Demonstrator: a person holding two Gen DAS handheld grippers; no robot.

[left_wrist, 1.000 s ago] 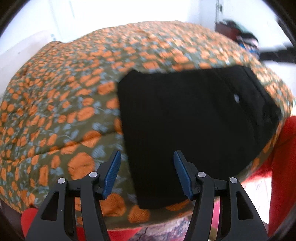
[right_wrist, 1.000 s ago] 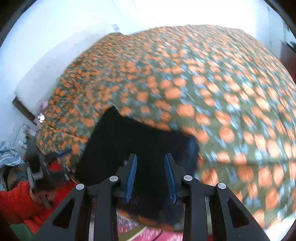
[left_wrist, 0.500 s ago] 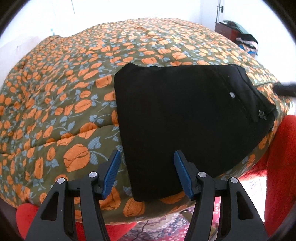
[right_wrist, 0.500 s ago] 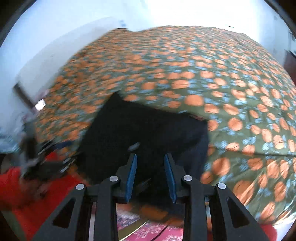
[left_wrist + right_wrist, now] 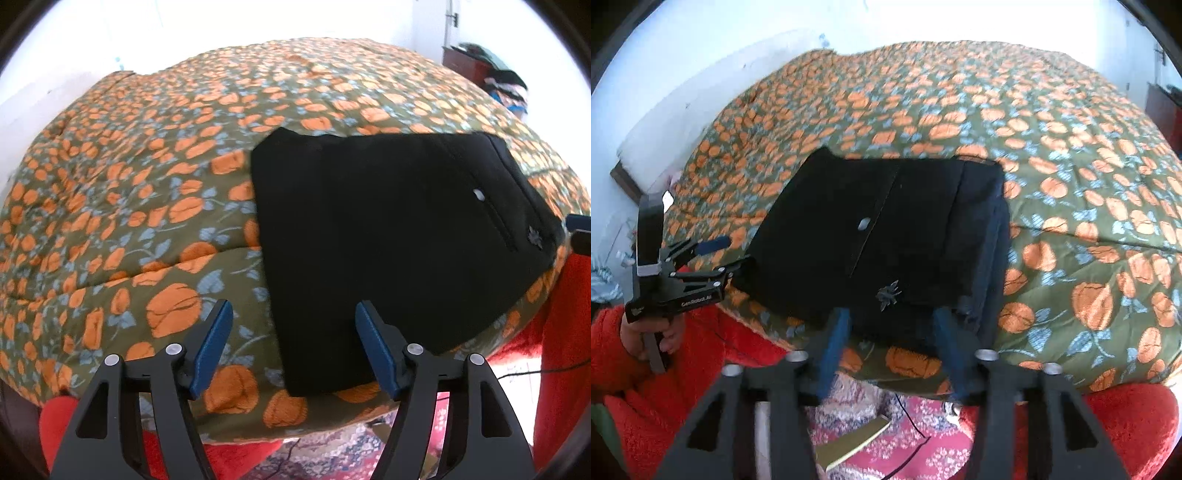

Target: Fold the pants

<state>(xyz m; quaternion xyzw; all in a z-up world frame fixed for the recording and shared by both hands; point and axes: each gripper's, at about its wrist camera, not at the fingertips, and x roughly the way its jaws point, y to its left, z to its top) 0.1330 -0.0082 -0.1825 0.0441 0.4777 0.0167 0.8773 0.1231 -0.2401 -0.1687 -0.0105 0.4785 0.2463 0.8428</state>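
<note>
Black pants [image 5: 388, 229], folded into a compact slab, lie flat on the bed's floral quilt [image 5: 155, 206], close to the quilt's near edge. Pocket side faces up: a small white button [image 5: 864, 223] sits on the pocket seam, and a small embroidered emblem [image 5: 888, 290] sits nearer the quilt edge than the button. Stacked fold layers show along one side of the pants, the side away from the left gripper in the right wrist view.

Left gripper [image 5: 293, 347] hangs over the pants' near corner, jaws spread and just widened further; the corner edge falls between them in the view, but the pads do not press the cloth. In the right wrist view it is seen just beside the pants' far side, gripped by a hand [image 5: 652, 336] in a red fleece sleeve [image 5: 613, 354].

Right gripper [image 5: 890, 349] is over the pants' emblem end at the quilt edge, jaws just released and standing apart. They are blurred, so contact with the hem is hard to judge; they appear clear of it.

Below the quilt edge: red fleece clothing [image 5: 1126, 417], a patterned red rug [image 5: 923, 424], a thin black cable [image 5: 908, 417]. Beyond the quilt's far corner, a dark wooden cabinet [image 5: 465, 64] with piled clothes on top.
</note>
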